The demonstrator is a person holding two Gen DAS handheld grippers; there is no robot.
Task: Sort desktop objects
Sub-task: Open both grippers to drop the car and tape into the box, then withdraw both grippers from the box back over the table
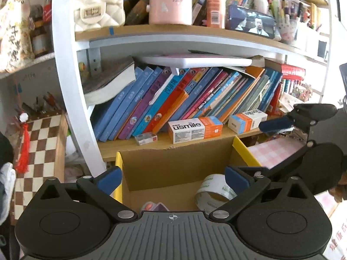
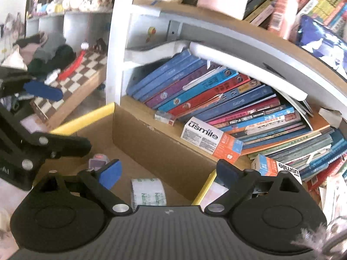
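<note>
An open cardboard box [image 1: 177, 162] with yellow rims stands in front of the bookshelf. Inside it lie a roll of printed tape [image 1: 213, 189] and a small pink and purple item [image 1: 154, 205]. My left gripper [image 1: 172, 179] hangs open over the box with nothing between its blue pads. In the right wrist view the same box [image 2: 156, 147], tape roll [image 2: 148, 191] and small item [image 2: 98, 161] show. My right gripper [image 2: 169, 172] is open and empty above the box's right side. Each gripper sees a blue pad [image 1: 275, 124] [image 2: 43, 91] of the other.
On the shelf behind the box lie a white and orange usmile box [image 1: 195, 129], a second one [image 1: 247, 119] and a small carton [image 1: 146, 138] in front of leaning books [image 1: 173, 99]. A chessboard [image 1: 41, 151] stands left. A pink checkered surface [image 1: 275, 149] lies right.
</note>
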